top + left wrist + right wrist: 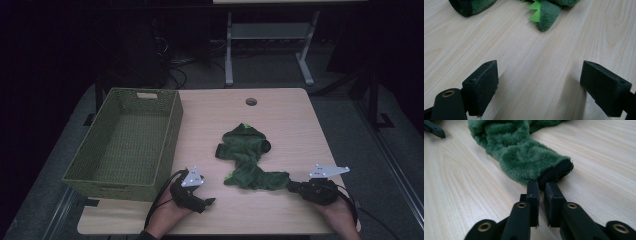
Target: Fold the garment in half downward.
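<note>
Green plush garment [248, 159] lies crumpled near the middle of the wooden table [295, 135], w/ one fuzzy sleeve stretched out toward the near right. We see the right gripper [541, 188] pinching that sleeve's end: in the right gripper view its two black jaws stand almost together, clamped on the dark cuff [556, 172] where the green pile stops. In the high view the same right gripper [295, 186] sits at the sleeve tip, held by the person's right hand [340, 212] at the table's near edge, grey plate on top.

The left gripper [207, 202] rests near the front edge, just left of the garment & apart from it; the left hand [167, 215] holds it from below. In the left gripper view its jaws are spread wide w/ bare wood between them, nothing held (the pads look to hover just over the tabletop, though we can't tell if they touch). Farther off in that view we see part of the plush garment [547, 12], incl. a bright green zigzag trim [534, 11].

A woven green basket [85, 160] sits along the table's left side, well apart from the garment. A round cable hole [251, 102] shows near the far edge.
</note>
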`<state>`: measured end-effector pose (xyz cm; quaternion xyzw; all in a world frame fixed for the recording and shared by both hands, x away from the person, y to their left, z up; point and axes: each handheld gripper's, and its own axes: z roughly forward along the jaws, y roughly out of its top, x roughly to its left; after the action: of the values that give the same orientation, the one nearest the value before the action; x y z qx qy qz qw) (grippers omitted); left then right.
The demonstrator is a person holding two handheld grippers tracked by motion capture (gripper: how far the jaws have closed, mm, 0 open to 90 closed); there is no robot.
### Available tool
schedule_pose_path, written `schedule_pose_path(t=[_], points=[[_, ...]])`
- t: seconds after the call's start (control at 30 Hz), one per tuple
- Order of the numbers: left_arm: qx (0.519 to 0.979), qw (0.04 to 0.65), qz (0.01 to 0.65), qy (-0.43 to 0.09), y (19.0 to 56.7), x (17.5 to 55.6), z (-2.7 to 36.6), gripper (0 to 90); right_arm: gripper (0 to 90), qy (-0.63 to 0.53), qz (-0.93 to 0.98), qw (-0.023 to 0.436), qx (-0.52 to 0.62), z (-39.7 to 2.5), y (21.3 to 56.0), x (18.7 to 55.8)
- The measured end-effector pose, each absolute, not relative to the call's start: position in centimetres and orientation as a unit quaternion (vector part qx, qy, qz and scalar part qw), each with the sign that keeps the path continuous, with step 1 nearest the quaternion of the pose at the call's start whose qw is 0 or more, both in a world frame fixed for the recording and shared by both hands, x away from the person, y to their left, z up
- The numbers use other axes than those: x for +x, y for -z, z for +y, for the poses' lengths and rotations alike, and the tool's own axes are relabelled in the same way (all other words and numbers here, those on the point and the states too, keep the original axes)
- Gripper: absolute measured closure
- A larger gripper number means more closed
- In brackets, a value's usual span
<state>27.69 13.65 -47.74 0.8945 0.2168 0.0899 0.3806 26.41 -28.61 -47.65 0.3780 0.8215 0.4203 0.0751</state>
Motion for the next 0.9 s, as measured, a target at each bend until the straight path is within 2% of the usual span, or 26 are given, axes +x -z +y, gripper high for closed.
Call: schedule_pose_path(t=[0.33, 0.9], points=[[0.894, 0.382, 0.217, -0.090, 47.8, 27.7, 13.6, 14.4, 85.0, -0.428, 0.823, 0.087, 0.363, -28.5, 46.4, 26.1], [0.895, 0.379, 0.216, -0.090, 47.7, 27.7, 13.6, 14.4, 85.0, -0.445, 0.839, 0.110, 0.294, -25.4, 44.0, 26.5]])
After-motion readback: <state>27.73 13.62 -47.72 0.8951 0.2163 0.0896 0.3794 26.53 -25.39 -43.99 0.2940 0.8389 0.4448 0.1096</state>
